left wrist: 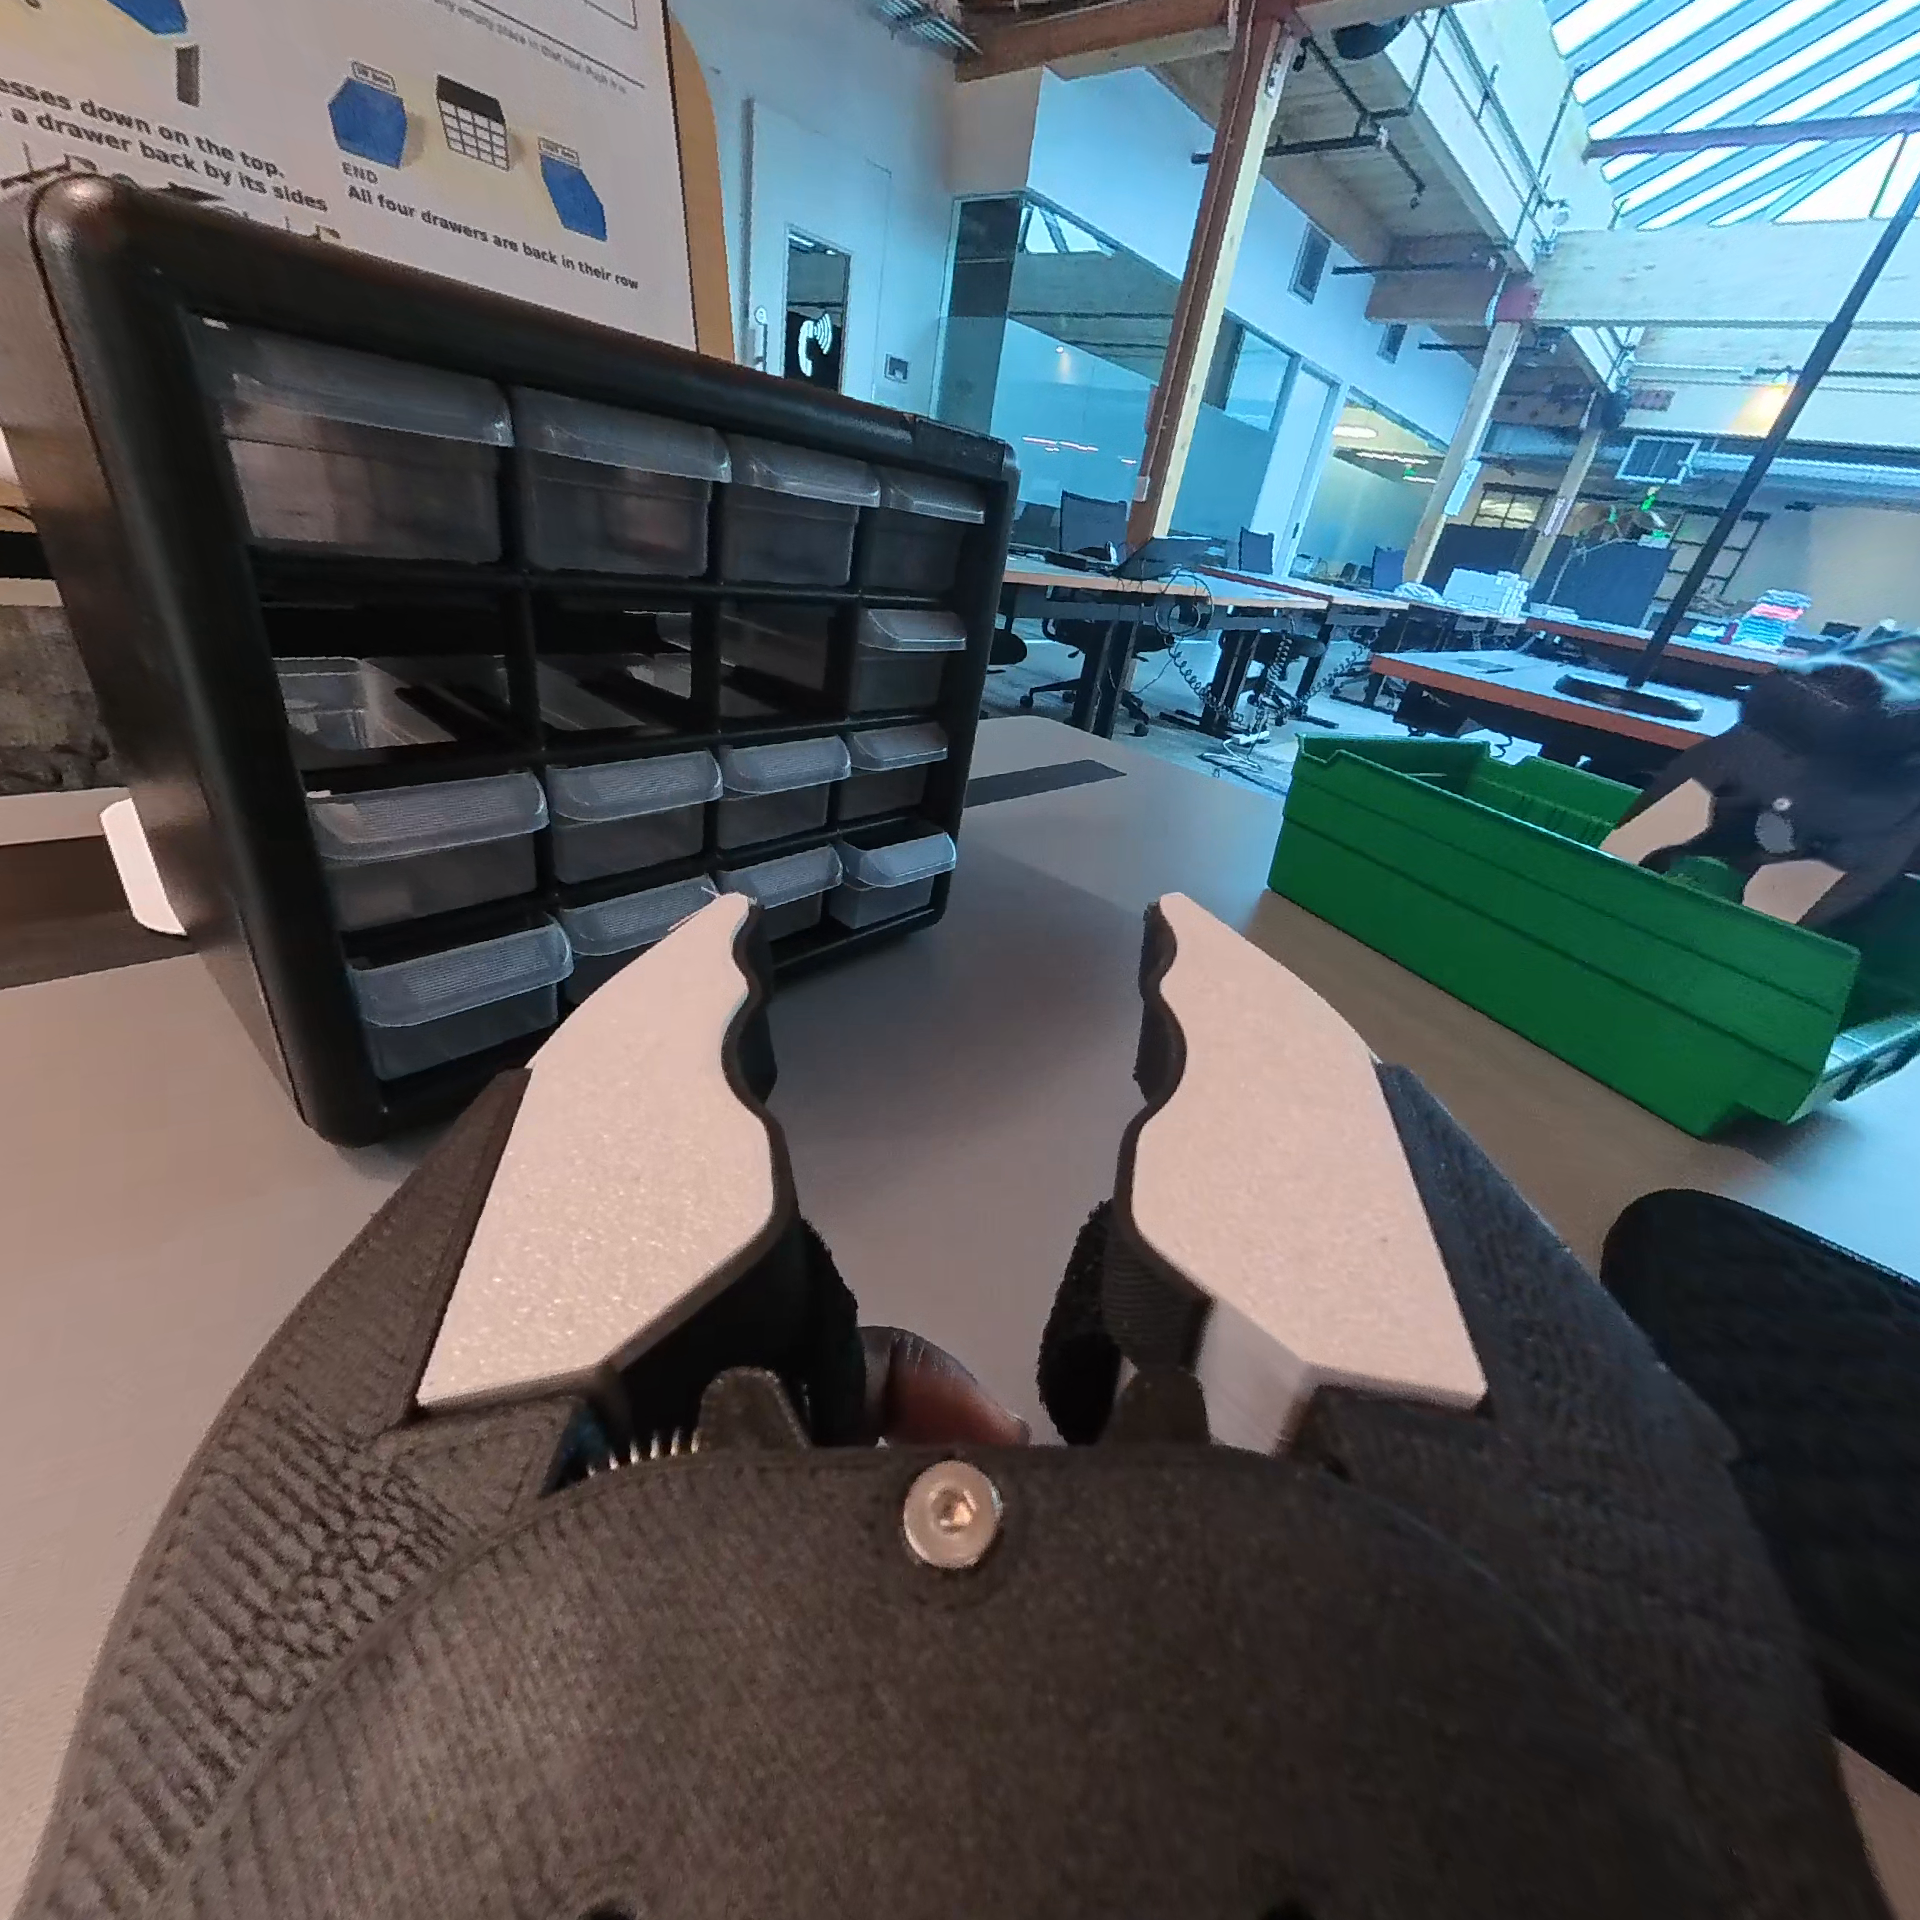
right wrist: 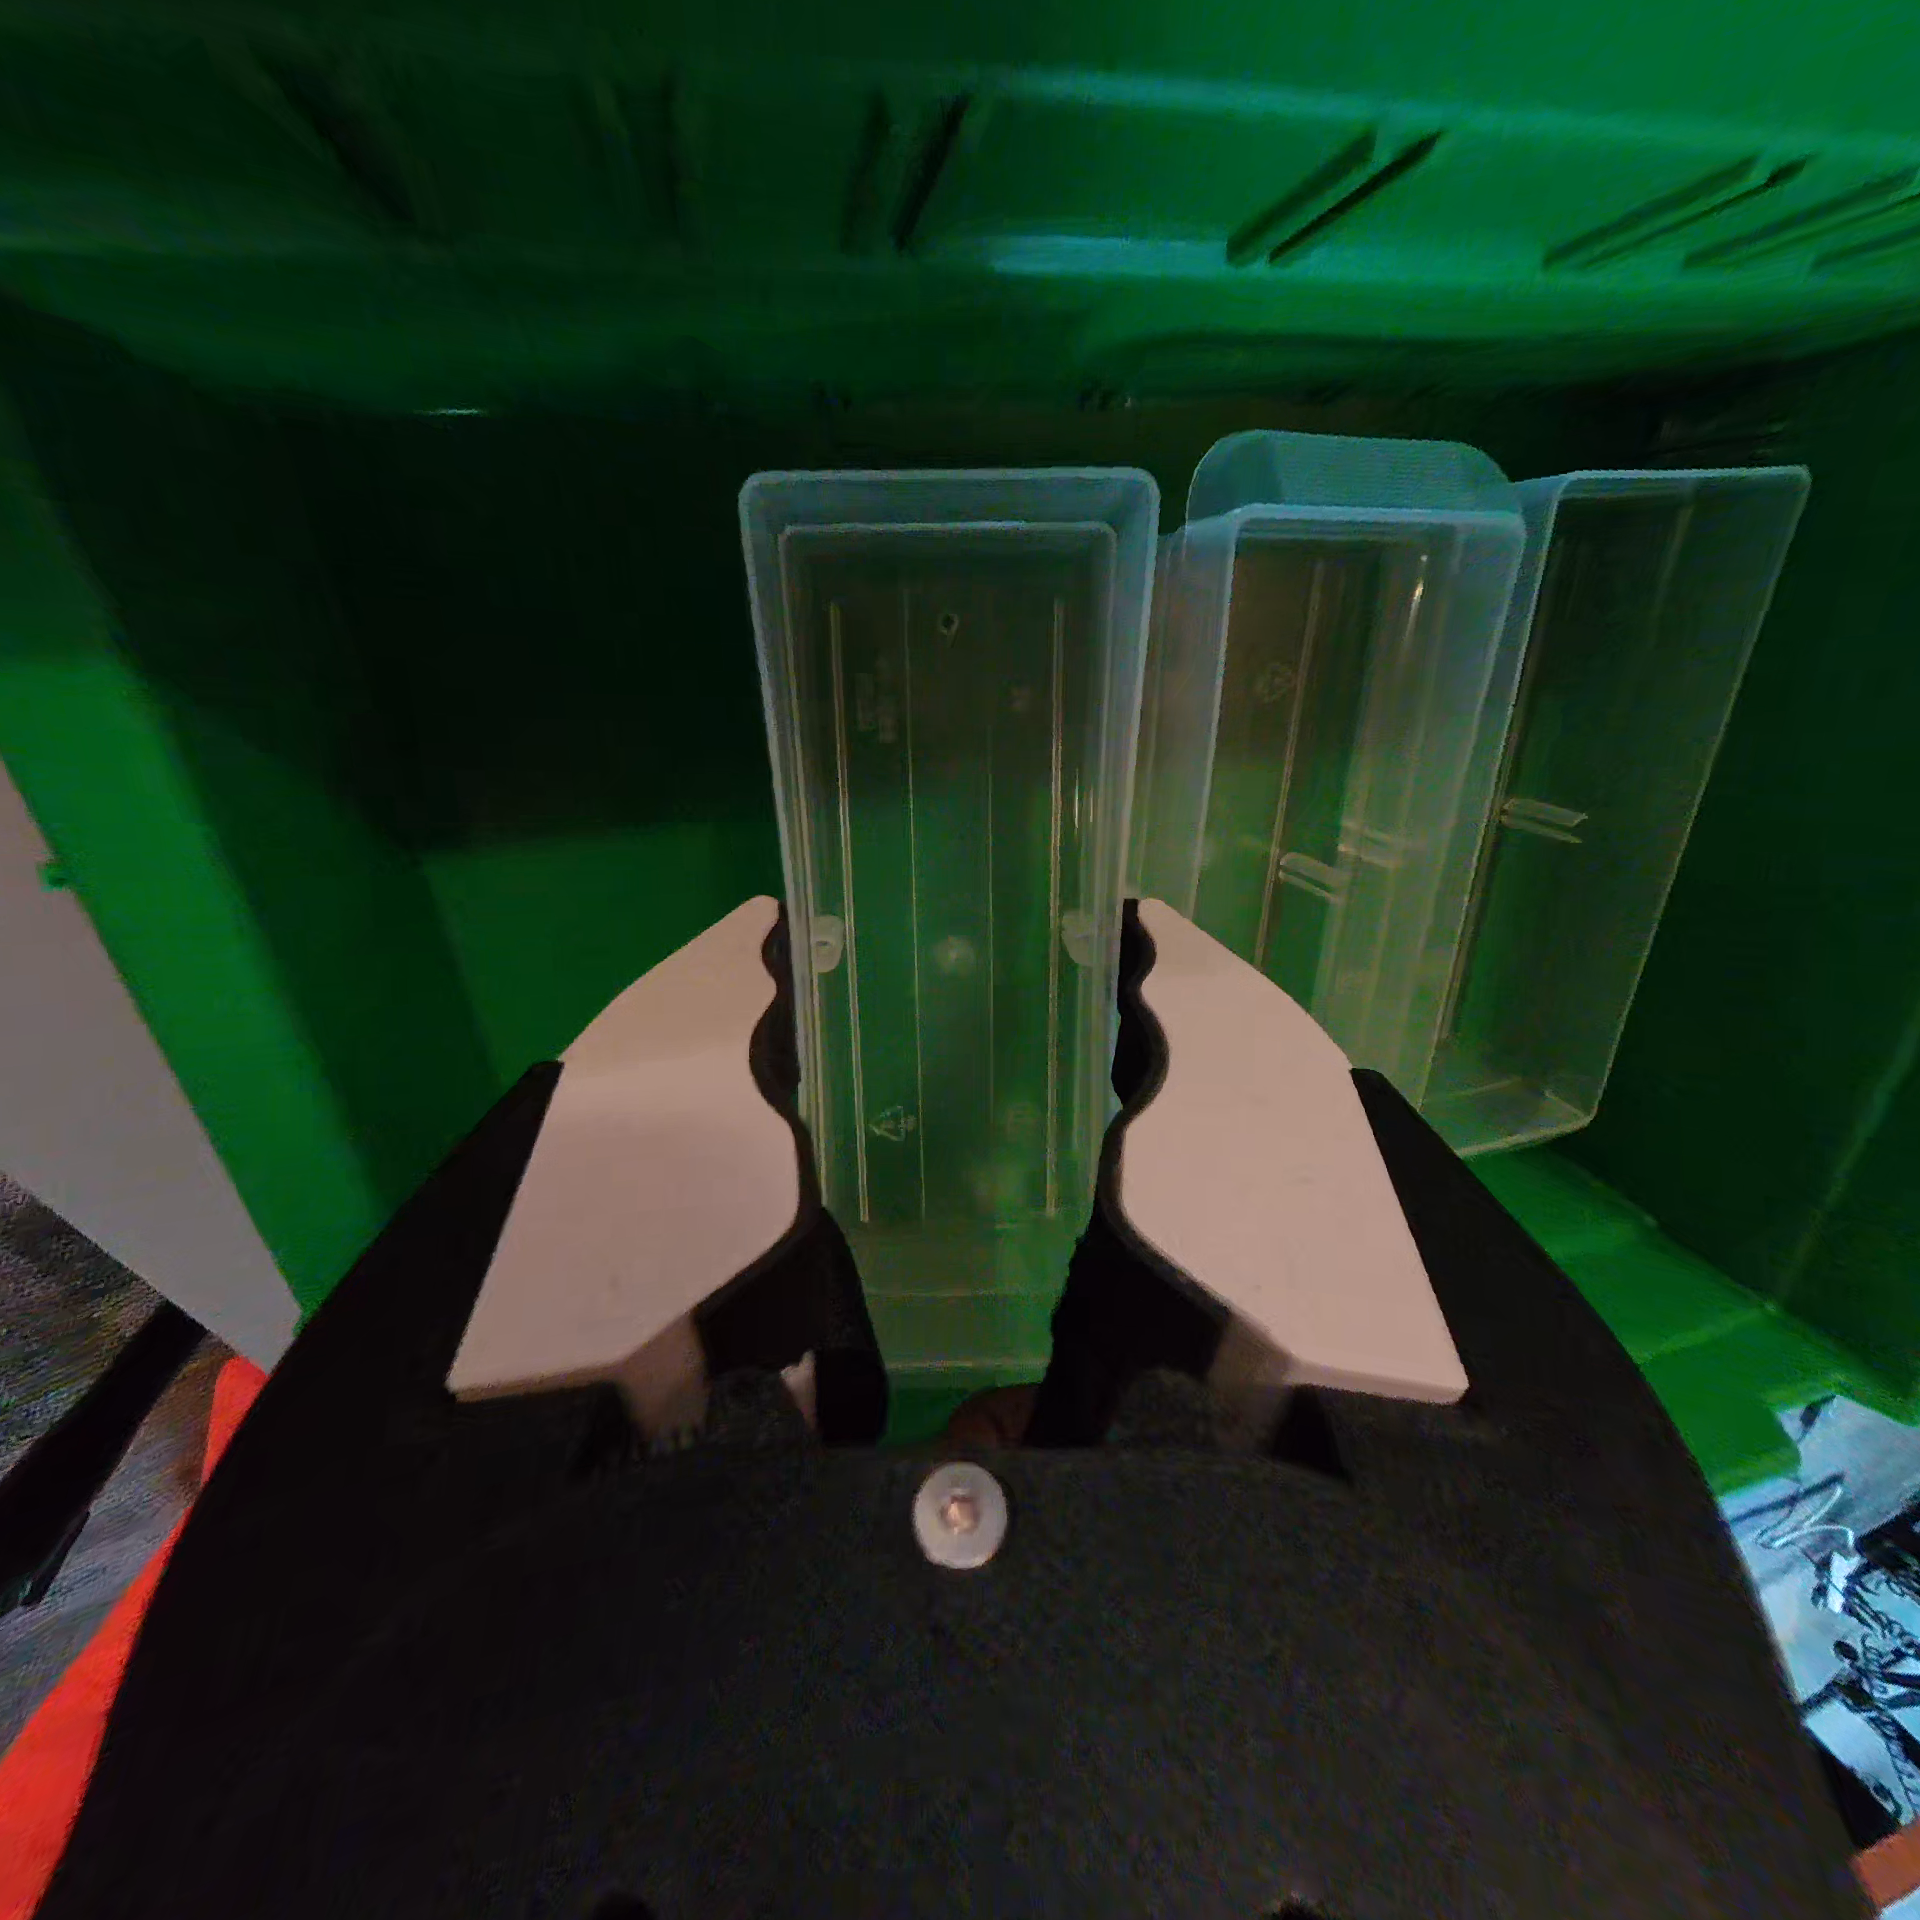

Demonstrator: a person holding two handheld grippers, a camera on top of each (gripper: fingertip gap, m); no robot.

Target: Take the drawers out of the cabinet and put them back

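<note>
Drawers [right wrist: 951, 831]: three in green bin [right wrist: 260, 831]

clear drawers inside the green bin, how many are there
3 drawers show in the green bin: one gripped between the right gripper fingers, and two to its right, one nested in the other. The gripper could hide more.

Left gripper [left wrist: 948, 914] and right gripper [right wrist: 951, 914]: black textured printed bodies, pale wavy-edged fingers, one silver hex screw each
</note>
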